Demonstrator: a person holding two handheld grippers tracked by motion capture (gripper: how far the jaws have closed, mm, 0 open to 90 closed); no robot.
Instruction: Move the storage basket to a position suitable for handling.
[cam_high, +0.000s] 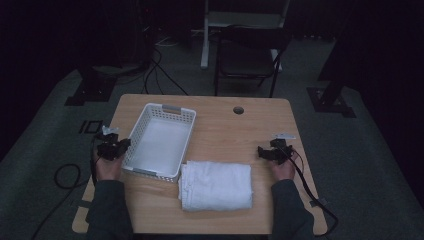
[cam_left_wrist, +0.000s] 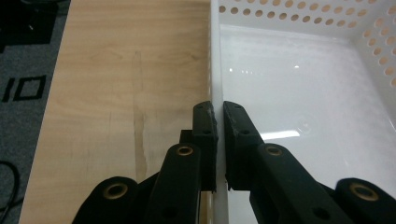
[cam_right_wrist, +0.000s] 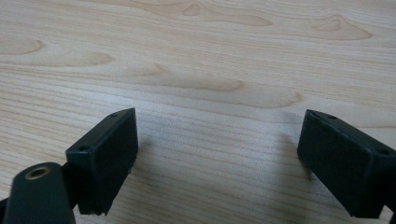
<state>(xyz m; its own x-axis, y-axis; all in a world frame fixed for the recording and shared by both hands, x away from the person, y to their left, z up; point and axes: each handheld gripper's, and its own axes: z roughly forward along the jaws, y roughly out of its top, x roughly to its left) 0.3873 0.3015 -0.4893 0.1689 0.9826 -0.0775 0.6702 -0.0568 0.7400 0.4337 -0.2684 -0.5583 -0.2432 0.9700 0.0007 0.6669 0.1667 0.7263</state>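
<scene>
A white perforated plastic basket (cam_high: 165, 110) stands empty on the left half of the wooden table (cam_high: 225, 125). My left gripper (cam_high: 124, 145) sits at the basket's left wall. In the left gripper view its jaws (cam_left_wrist: 219, 109) are shut on that thin white wall (cam_left_wrist: 215, 56), one jaw outside and one inside. A folded white towel (cam_high: 216, 185) lies flat at the table's front middle, just right of the basket's near corner. My right gripper (cam_high: 262, 151) rests near the table's right edge, apart from the towel. Its jaws (cam_right_wrist: 217, 135) stand open over bare wood (cam_right_wrist: 210, 56).
A round cable hole (cam_high: 238, 110) is at the table's far middle. A dark folding chair (cam_high: 247, 57) stands beyond the far edge. Cables trail from both grippers off the table's sides onto the grey carpet. Bare wood lies between the basket and my right gripper.
</scene>
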